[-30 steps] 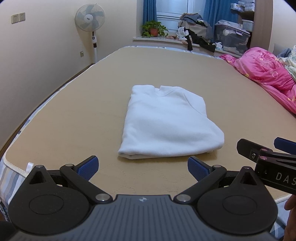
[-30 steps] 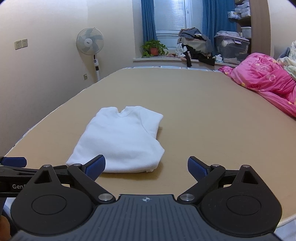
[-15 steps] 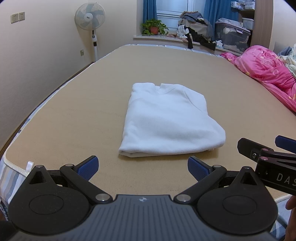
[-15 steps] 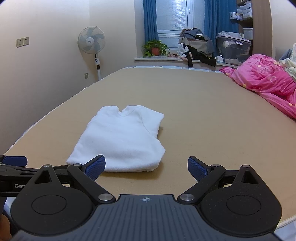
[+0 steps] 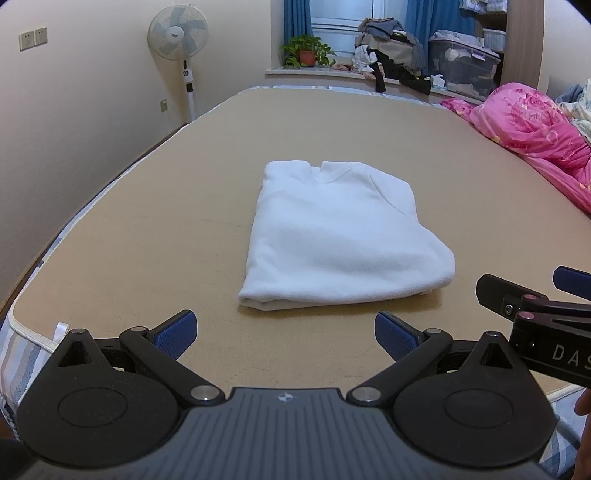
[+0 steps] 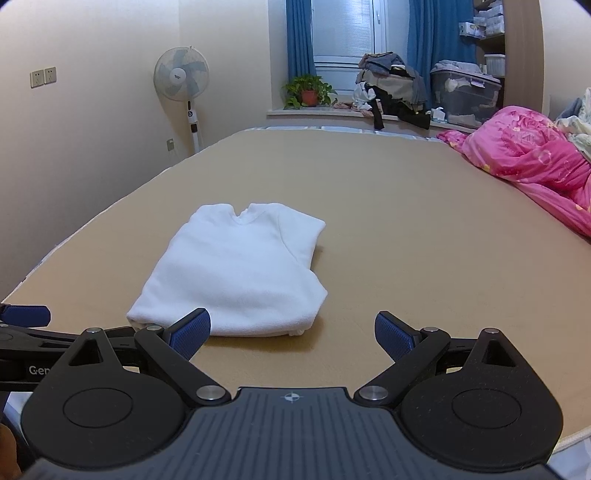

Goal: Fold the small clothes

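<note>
Nearest to me, my left gripper point(image 5: 284, 330) sits low over the near edge of the bed, its blue-padded jaws spread wide with nothing between them. My right gripper point(image 6: 292, 331) is beside it at about the same height, jaws equally wide and empty; from the left wrist view I can see its black arm and one blue pad poking in at the right edge. Both tools hang back from the cloth, touching nothing, which I read as a pause to check the work or line up another grasp.

Just beyond the fingertips lies the white garment point(image 5: 338, 236), a soft fleecy top, flat on the tan mattress point(image 5: 147, 229). It is already folded into a tidy rectangle, sleeves tucked under or inside, with the neckline notch at the far end and the doubled hem edge facing me. The near right corner bulges a little, with a scrap of an inner layer peeking out. I judge the folding mostly done; one more halving, hem towards collar, may remain.

Further off to the right, a pink quilt point(image 5: 535, 133) is bunched at the mattress edge, well apart from the garment. At the far wall stand a pedestal fan point(image 5: 176, 33), a potted plant point(image 5: 306, 51) on the windowsill, and a heap of clothes beside a clear storage bin.
</note>
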`<state>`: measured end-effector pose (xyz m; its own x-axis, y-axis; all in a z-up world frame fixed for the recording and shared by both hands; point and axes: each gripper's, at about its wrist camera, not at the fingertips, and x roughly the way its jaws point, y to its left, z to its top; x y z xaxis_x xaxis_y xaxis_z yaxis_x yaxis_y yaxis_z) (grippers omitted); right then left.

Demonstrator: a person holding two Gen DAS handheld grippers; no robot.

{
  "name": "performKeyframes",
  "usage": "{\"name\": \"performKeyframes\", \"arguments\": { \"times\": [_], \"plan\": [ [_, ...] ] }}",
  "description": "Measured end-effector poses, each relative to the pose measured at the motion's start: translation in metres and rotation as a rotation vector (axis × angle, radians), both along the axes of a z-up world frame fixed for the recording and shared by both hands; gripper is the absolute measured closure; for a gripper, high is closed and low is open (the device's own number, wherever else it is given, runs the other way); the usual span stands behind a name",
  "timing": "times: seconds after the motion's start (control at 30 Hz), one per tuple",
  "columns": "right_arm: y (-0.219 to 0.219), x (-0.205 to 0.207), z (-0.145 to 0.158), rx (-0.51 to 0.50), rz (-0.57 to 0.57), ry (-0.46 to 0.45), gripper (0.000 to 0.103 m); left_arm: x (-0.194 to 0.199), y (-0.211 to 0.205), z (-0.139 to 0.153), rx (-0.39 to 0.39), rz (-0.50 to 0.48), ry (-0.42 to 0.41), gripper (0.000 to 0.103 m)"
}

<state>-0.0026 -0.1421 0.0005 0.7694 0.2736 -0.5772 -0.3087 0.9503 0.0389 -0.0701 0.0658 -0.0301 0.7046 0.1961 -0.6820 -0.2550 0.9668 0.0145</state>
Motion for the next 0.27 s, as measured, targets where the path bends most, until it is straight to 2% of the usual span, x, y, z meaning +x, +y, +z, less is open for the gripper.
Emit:
{"name": "performKeyframes", "arguments": {
  "times": [0.27],
  "plan": [
    [-0.0008,-0.0003,-0.001,-0.002,-0.001,0.001,0.007,0.0,0.0,-0.0016,0.003,-0.002,-0.006,0.001]
  ]
}}
